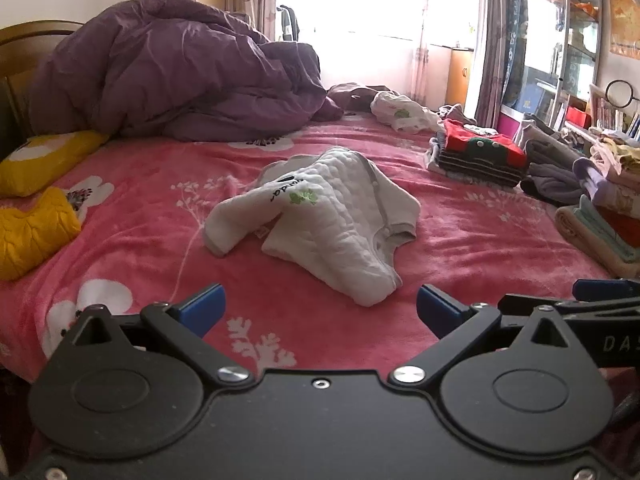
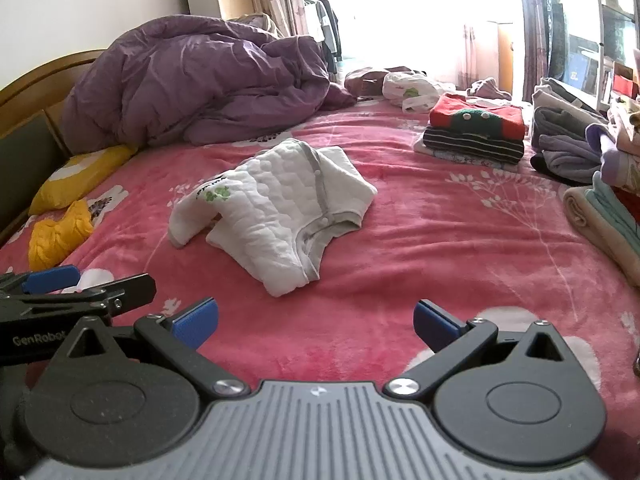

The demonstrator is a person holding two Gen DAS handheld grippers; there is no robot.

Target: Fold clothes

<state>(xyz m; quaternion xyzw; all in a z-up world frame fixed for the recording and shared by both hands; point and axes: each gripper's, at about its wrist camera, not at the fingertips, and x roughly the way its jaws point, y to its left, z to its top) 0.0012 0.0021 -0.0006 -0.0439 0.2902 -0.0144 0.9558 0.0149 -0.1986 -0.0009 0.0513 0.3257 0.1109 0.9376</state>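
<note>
Left wrist view: left claw (image 1: 320,310) gapes wide, nothing in it, with the white quilted baby romper (image 1: 320,216) crumpled mid-bed on the pink blanket (image 1: 480,240). Soft, light, floppy stuff, I'd say.

Right wrist view: right claw (image 2: 316,322) equally agape and empty; the romper's sleeve (image 2: 188,224) looks the easiest pinch.

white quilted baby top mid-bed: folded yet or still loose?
Loose. The white quilted baby top lies crumpled on the pink blanket, one sleeve flopped across, hem bunched; both grippers open, clear of it.
</note>
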